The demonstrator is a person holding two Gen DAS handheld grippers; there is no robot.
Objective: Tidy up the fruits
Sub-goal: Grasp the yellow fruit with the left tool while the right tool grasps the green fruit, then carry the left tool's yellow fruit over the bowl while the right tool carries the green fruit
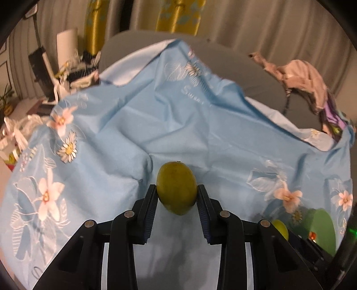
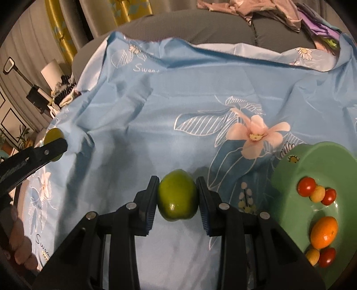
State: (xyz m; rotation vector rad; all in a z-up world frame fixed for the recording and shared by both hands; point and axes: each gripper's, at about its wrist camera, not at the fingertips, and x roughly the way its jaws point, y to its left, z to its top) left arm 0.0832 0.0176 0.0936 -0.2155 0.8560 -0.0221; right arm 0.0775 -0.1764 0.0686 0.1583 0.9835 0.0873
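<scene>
My left gripper point(image 1: 176, 200) is shut on a yellow-green lime point(image 1: 176, 187), held clear above the blue flowered cloth point(image 1: 156, 125). My right gripper point(image 2: 177, 198) is shut on a brighter green lime point(image 2: 177, 197), also lifted off the cloth. To its right stands a green bowl point(image 2: 287, 178) holding an orange point(image 2: 324, 232), several red cherry tomatoes point(image 2: 306, 186) and small yellow fruits point(image 2: 317, 193). In the right wrist view the left gripper point(image 2: 53, 147) shows at the far left with its lime point(image 2: 52, 135). The bowl point(image 1: 323, 229) and the right gripper's lime point(image 1: 281, 228) appear at the lower right of the left wrist view.
The cloth covers a grey sofa-like cushion point(image 2: 200, 29). Crumpled clothes point(image 1: 301, 78) lie at the back right. A white lamp point(image 1: 67, 42) and clutter stand at the far left, with striped curtains point(image 1: 245, 20) behind. A hand point(image 2: 17, 241) shows at the lower left.
</scene>
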